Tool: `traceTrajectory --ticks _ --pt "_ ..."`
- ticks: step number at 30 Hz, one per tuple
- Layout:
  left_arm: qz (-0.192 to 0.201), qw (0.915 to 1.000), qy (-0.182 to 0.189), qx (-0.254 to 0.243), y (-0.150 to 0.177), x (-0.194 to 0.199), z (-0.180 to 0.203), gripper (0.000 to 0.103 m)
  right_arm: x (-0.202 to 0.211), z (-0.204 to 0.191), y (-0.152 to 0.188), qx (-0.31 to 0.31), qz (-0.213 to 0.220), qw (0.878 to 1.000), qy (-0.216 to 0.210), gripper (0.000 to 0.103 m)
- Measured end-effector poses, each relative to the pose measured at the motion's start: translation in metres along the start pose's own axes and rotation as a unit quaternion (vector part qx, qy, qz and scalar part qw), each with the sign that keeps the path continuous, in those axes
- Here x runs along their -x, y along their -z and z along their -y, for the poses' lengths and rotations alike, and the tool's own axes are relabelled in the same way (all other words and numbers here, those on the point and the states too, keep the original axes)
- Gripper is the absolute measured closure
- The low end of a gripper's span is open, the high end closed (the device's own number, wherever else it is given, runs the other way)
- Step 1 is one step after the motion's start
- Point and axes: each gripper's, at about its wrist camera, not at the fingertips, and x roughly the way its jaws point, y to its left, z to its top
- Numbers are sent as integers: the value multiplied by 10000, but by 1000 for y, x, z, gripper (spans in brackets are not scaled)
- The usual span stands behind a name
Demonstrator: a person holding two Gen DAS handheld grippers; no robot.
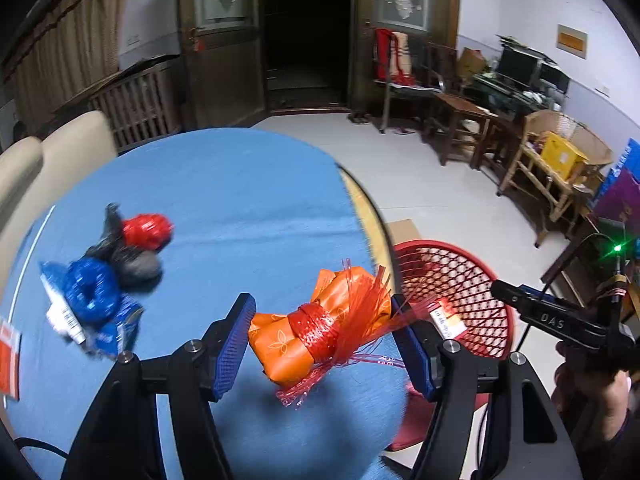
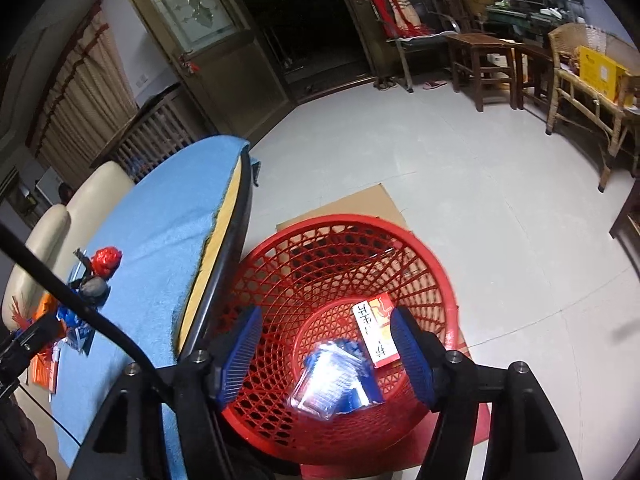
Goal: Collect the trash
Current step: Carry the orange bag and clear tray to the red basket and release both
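My left gripper (image 1: 324,332) is shut on an orange wrapper bundle (image 1: 320,324) tied with red plastic strips, held over the right edge of the blue-covered table (image 1: 224,200). A red mesh trash basket (image 2: 400,248) stands on the floor beside the table; it also shows in the left wrist view (image 1: 460,280). My right gripper (image 2: 328,348) is open and empty above the basket. Inside lie a clear and blue packet (image 2: 336,380) and a red and white box (image 2: 378,330). A pile of red, grey and blue trash (image 1: 108,268) lies on the table's left part.
A red and white packet (image 1: 8,356) lies at the table's left edge. Cardboard (image 2: 360,204) lies under the basket. Beige sofa (image 1: 48,160) behind the table. Wooden chairs and stools (image 2: 500,64) line the far right wall.
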Motion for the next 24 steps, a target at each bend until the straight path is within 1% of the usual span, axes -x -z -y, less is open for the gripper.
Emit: traceTrajectory --ticks 9,15,17,18,19,20,22,24 --pt "-19 9983 444 -374 -18 -15 43 33 10 20 -7 -310 259 9991 94 33" --pt "-127 9942 817 -693 -28 -29 78 33 19 36 -12 -488 429 9977 190 33" --pt "-220 9919 940 -826 -30 -37 91 31 24 42 -14 -546 505 9969 239 33" --pt "-292 9903 1024 -896 -31 -42 96 27 27 46 -15 -593 552 9964 269 33" --pt "-359 9891 1071 -940 -32 -46 99 20 30 49 -16 -634 590 9958 299 33" --pt "-486 9876 1117 -995 -33 -52 103 17 32 51 -17 -658 615 9954 320 33" --pt "-649 9857 1213 -970 -34 -59 103 16 38 56 -20 -715 681 9944 373 33" --pt "-722 9851 1330 -819 -35 -61 98 16 43 60 -21 -729 734 9938 417 33"
